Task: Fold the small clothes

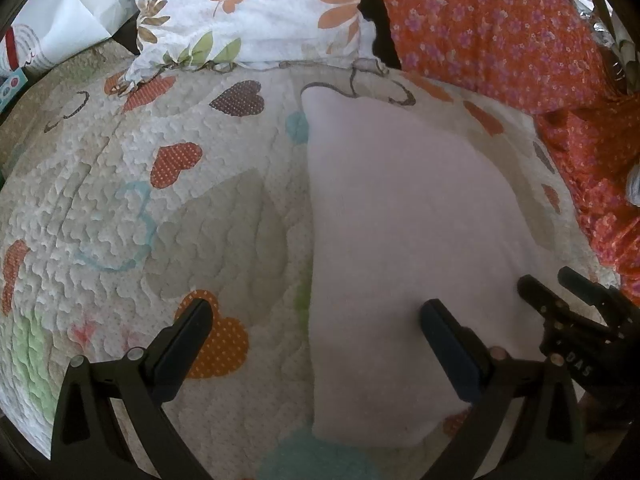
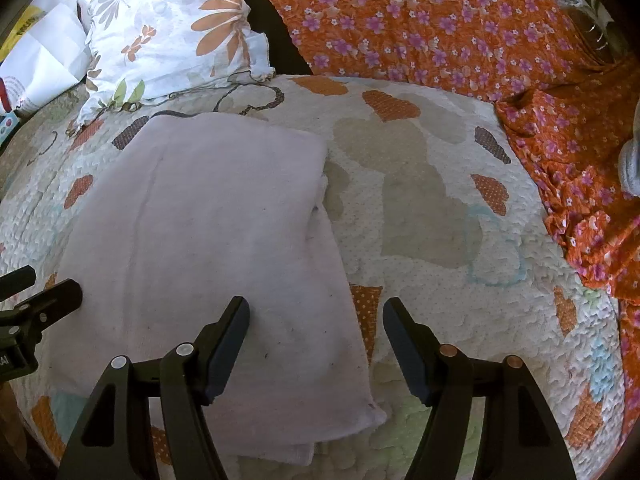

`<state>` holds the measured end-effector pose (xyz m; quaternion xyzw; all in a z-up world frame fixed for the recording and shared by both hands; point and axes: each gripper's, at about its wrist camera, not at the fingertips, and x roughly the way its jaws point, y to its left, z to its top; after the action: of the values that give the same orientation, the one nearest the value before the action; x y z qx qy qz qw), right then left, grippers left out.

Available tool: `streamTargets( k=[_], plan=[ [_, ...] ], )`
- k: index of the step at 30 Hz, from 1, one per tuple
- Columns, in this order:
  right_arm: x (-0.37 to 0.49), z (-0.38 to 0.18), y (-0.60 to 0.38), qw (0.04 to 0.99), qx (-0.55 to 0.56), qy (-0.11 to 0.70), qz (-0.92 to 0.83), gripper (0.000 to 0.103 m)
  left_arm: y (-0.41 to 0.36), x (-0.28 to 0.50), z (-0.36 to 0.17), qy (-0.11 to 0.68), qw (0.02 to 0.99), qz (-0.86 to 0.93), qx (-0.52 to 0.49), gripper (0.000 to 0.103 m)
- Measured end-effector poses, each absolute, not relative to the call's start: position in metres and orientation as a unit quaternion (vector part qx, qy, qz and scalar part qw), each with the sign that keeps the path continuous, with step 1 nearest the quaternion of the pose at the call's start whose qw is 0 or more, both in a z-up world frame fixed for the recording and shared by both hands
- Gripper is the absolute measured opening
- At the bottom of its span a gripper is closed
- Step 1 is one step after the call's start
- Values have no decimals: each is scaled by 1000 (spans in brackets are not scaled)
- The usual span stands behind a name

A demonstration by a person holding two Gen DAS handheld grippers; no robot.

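Your left hand-held gripper (image 1: 316,320) and right hand-held gripper (image 2: 316,316) both gape wide, empty, above the folded pink cloth (image 2: 208,248) lying flat on the heart-patterned quilt (image 2: 432,208), pillow (image 2: 168,32) at 11 o'clock.

Open quilt (image 2: 420,200) is left free right of the folded cloth (image 2: 208,232); the far side is blocked by a pillow (image 2: 168,36) and orange fabric (image 2: 440,24).

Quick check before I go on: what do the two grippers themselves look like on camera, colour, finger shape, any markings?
Both are matte black. The left gripper and right gripper each have two flat, paddle-like fingers faced with dark pads, on triangular cut-out linkages with round pivot pins, silvery on most, coppery on the right gripper's right side. White lettering shows on the right gripper's body in the left view. No cables or sleeves visible.
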<state>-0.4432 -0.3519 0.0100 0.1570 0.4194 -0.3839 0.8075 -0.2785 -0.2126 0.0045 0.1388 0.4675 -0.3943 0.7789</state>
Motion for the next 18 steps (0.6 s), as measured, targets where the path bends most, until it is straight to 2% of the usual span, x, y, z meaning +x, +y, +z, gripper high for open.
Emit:
streamTargets(
  k=[18],
  plan=[
    [-441,8,-351,809,153,425,-377,76,-212,-276,3,482,770,-398,131,103]
  ],
)
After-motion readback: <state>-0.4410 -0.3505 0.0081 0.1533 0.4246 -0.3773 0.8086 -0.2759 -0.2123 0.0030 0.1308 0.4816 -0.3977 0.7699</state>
